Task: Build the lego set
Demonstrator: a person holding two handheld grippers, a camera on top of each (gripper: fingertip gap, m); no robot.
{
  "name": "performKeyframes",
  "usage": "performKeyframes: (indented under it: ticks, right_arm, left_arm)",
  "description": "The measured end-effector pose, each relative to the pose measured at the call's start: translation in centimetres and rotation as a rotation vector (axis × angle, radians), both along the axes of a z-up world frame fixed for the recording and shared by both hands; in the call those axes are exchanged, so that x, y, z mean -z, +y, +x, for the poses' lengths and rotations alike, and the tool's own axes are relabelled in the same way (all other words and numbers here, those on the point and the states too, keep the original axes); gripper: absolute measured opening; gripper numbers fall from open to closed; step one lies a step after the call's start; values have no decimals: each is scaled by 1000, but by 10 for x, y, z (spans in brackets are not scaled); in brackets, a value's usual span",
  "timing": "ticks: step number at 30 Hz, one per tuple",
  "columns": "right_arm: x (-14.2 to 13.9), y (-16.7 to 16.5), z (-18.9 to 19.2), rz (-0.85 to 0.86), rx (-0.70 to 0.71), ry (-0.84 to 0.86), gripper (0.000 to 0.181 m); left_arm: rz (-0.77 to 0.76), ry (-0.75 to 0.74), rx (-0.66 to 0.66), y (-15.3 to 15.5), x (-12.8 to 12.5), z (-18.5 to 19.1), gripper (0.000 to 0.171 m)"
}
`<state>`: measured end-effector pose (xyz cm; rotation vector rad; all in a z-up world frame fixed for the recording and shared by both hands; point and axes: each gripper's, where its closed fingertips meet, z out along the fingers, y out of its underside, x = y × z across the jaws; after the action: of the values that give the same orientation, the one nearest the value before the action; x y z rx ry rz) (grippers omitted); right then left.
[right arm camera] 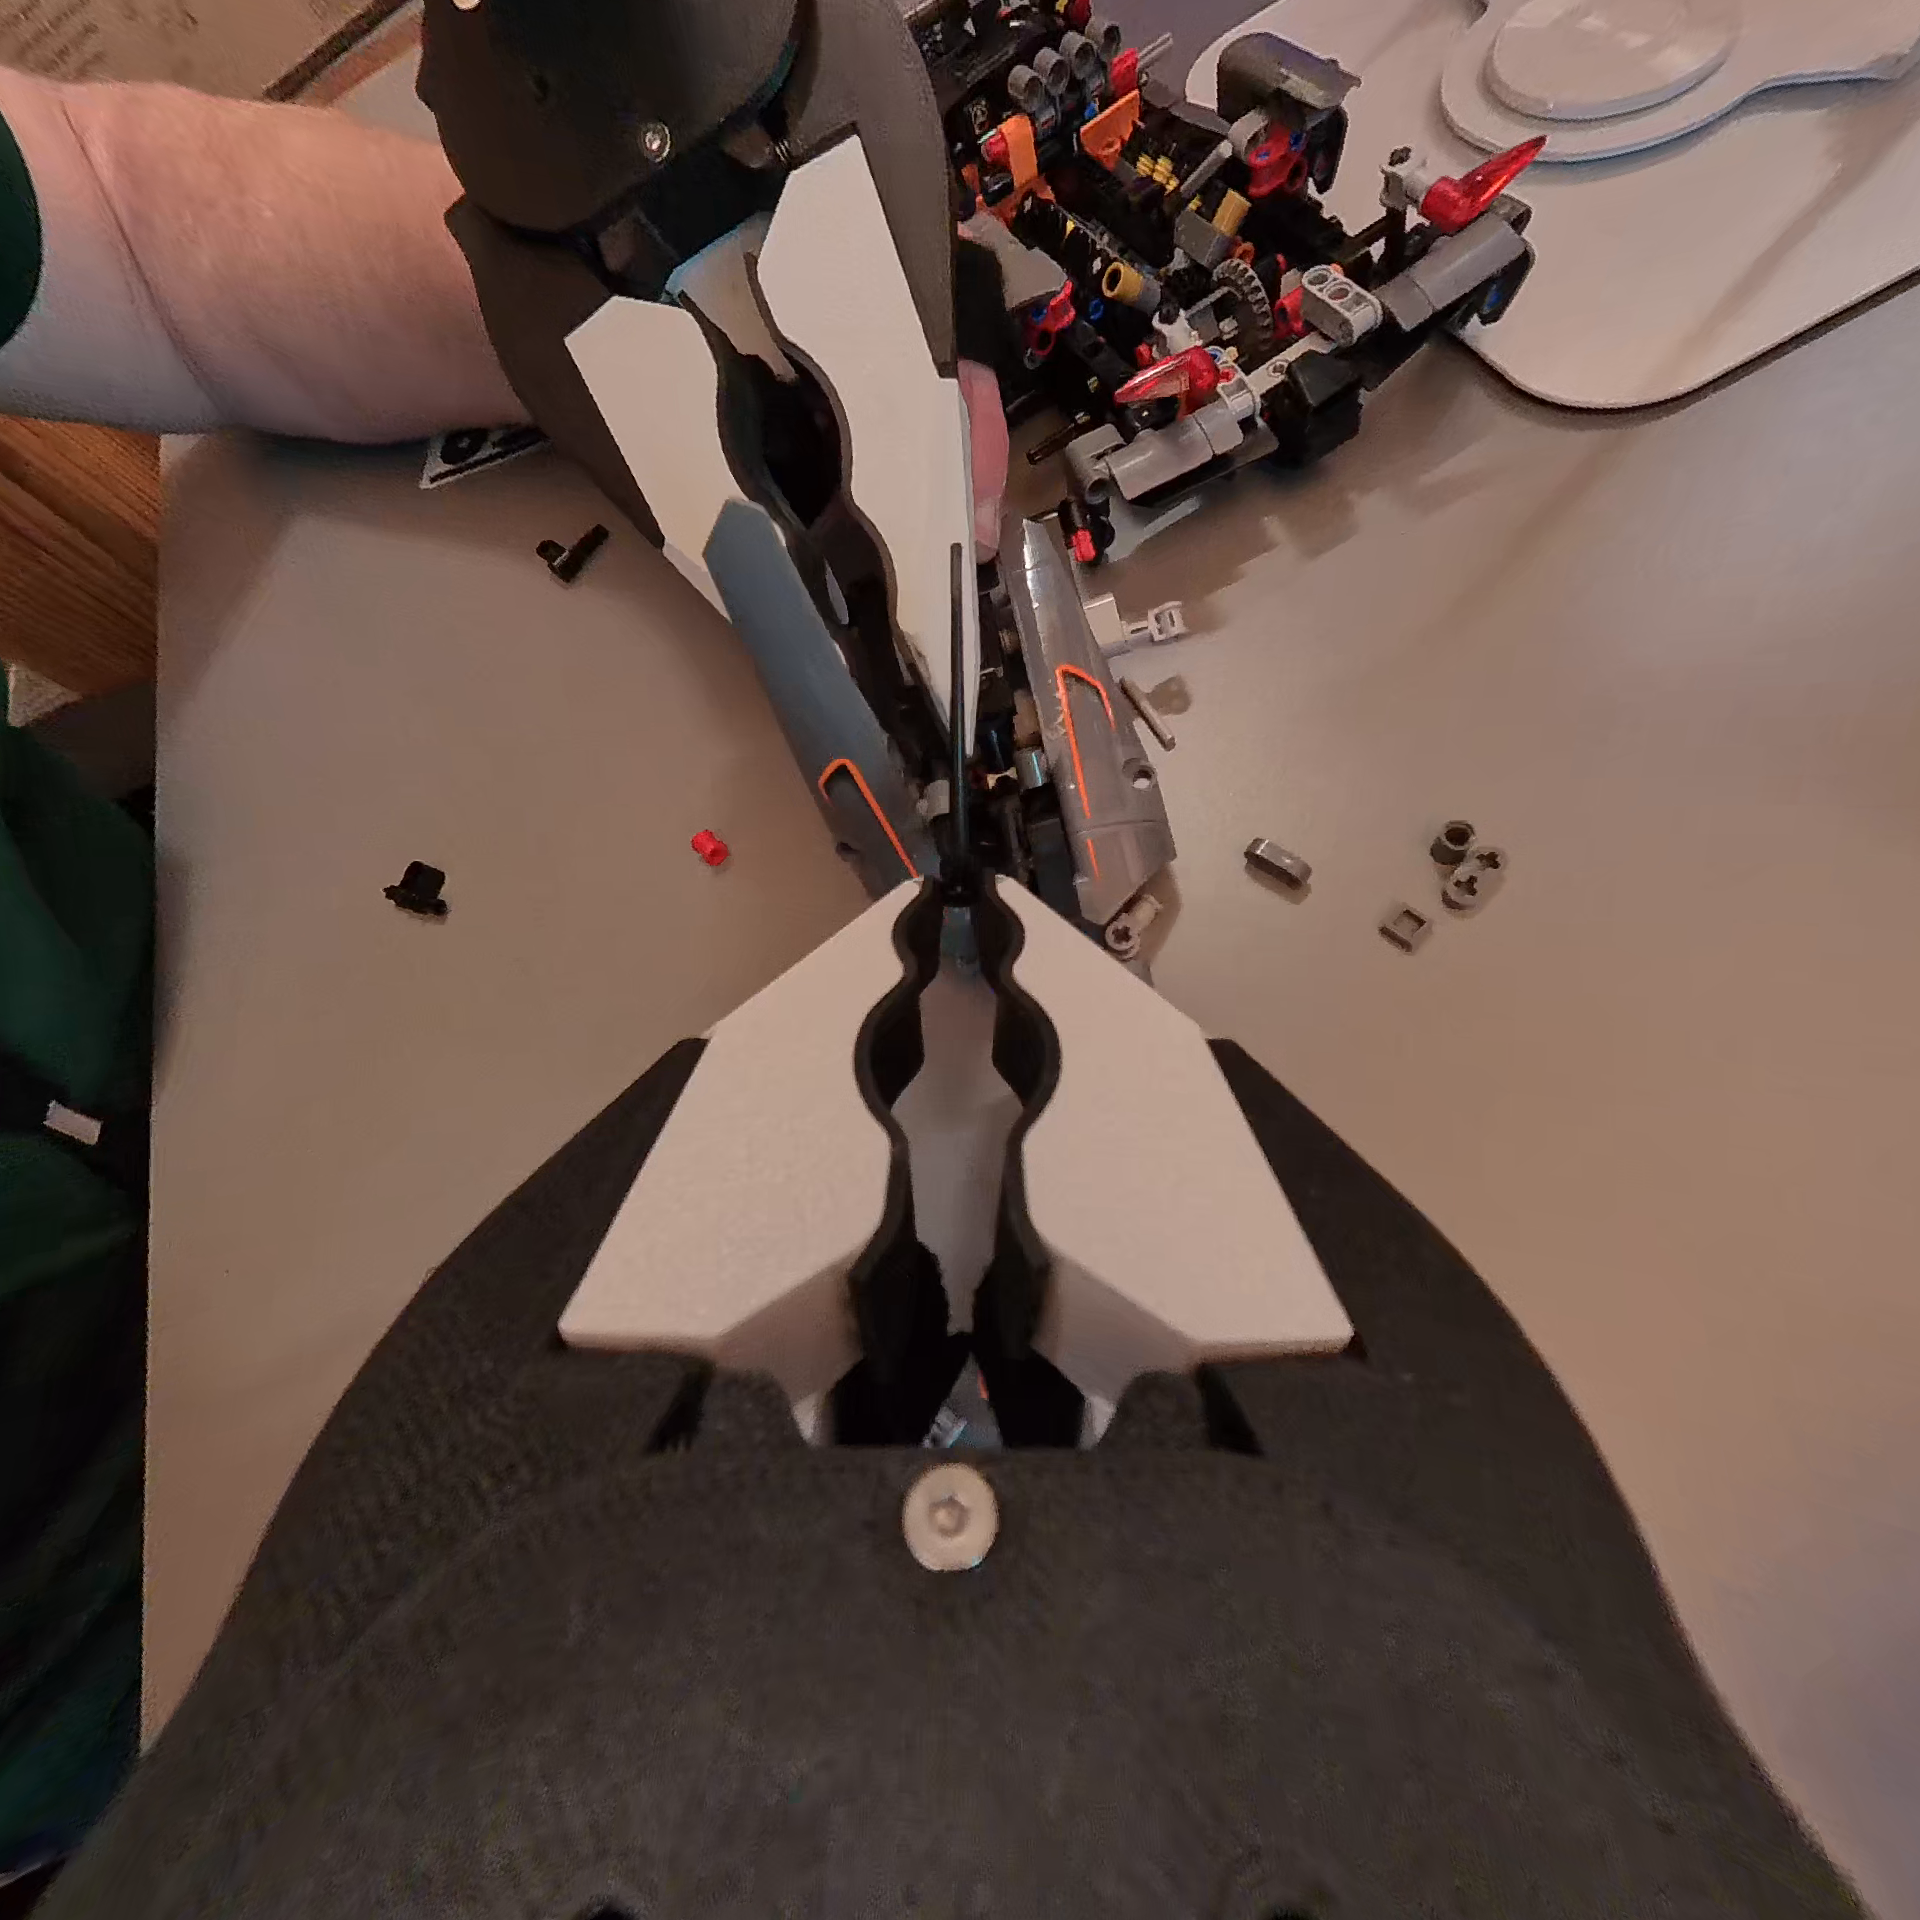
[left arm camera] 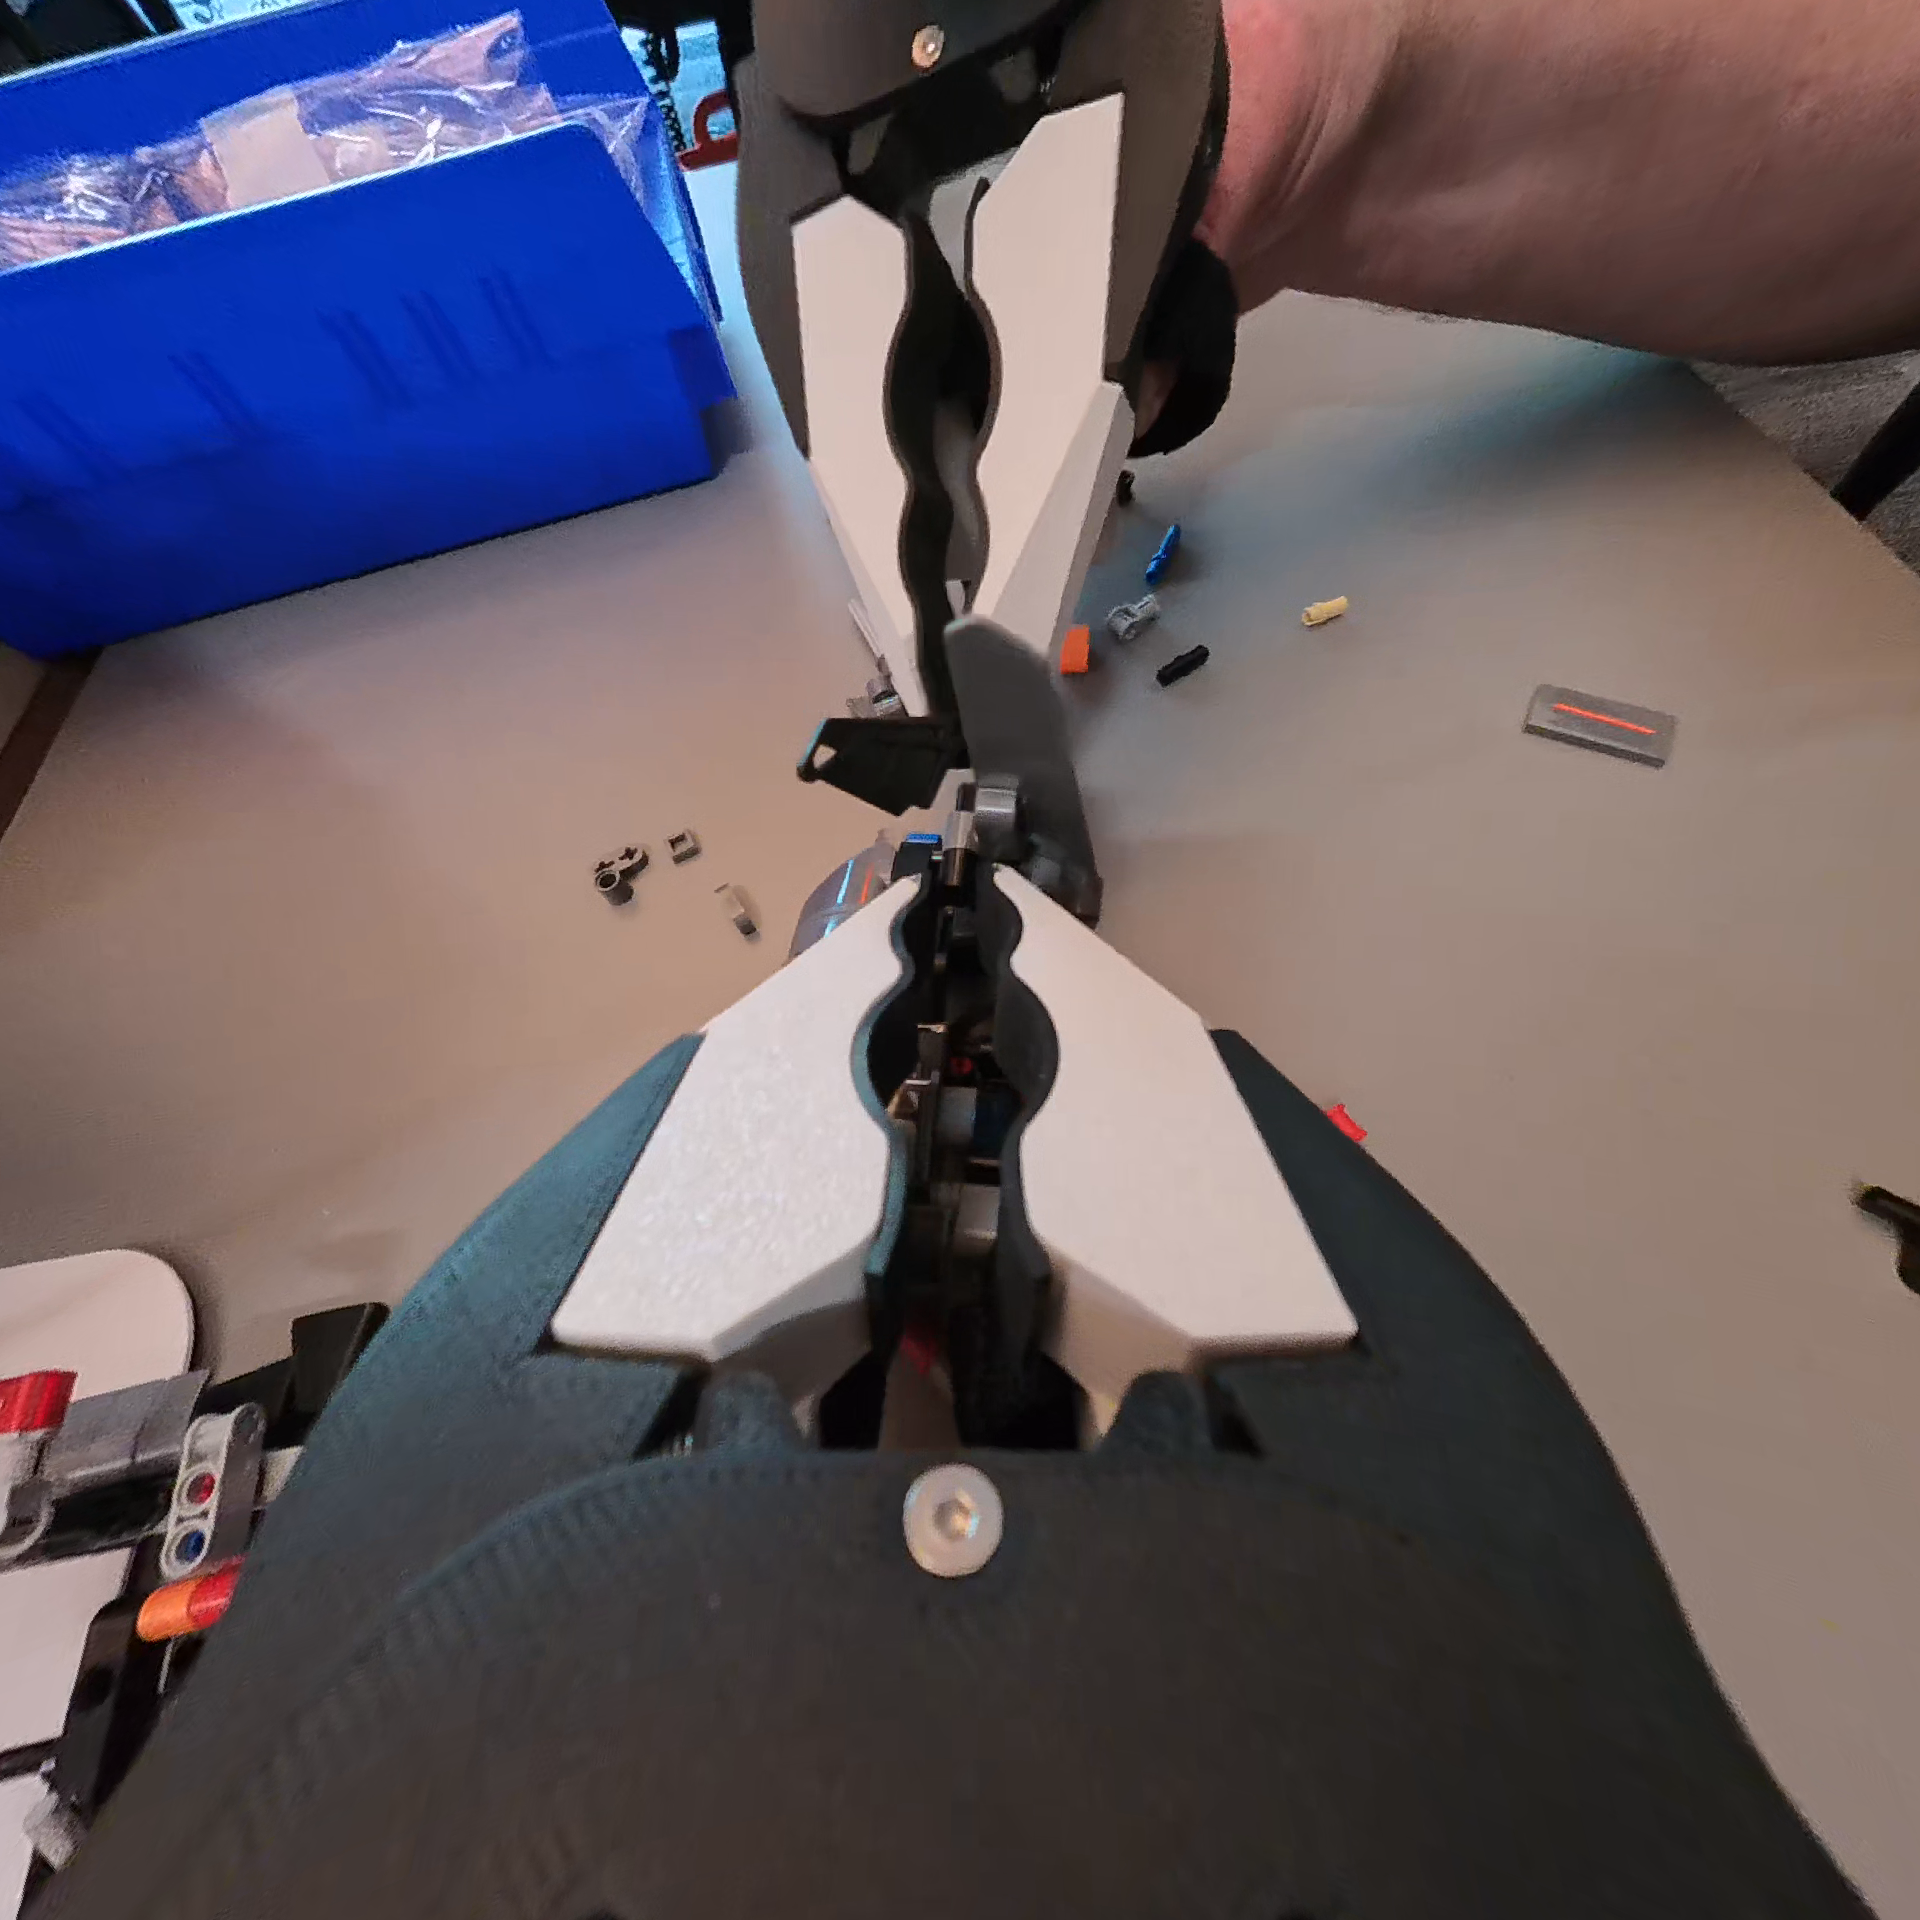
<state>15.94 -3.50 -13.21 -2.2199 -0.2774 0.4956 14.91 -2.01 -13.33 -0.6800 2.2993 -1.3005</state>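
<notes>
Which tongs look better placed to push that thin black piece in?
Probably the right tongs: they pinch the thin black piece, while the left tongs clamp the grey subassembly.

On worktop [left arm camera: 416, 727]: bin [left arm camera: 312, 364] far left, behind loose parts [left arm camera: 665, 868]. Sub-assembly [right arm camera: 1081, 769] centre, between left claw [left arm camera: 956, 899] and right claw [right arm camera: 958, 899], tips facing. Built chassis [right arm camera: 1226, 281] beyond, partly on mat [right arm camera: 1662, 260]. Scattered pins [left arm camera: 1179, 665] right of centre.

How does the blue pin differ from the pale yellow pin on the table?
The blue pin is longer and slimmer; the pale yellow pin is short and stubby. The blue pin points away from the left wrist camera; the pale yellow pin lies crosswise. Both lie loose on the table.
</notes>
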Motion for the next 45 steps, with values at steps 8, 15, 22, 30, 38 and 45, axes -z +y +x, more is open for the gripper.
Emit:
performKeyframes:
  ticks: [8,15,22,30,38,45]
  right_arm:
    - [6,0,2,-61,-36,-129,5]
    - [3,-1,1,-50,-53,-193,4]
    - [5,-4,-1,-84,-88,-299,4]
    - [5,-5,-1,-136,-107,-363,5]
    - [8,-6,1,-206,-132,-414,5]
    - [7,-8,-1,-237,-159,-432,5]
  left_arm:
    - [-21,25,11,-2,0,0,4]
    - [-40,43,17,-3,0,0,4]
    - [-30,52,30,-5,0,2,4]
    - [-27,51,38,-6,1,2,4]
    - [-21,48,39,-7,1,2,4]
    - [-16,47,45,-8,1,1,4]
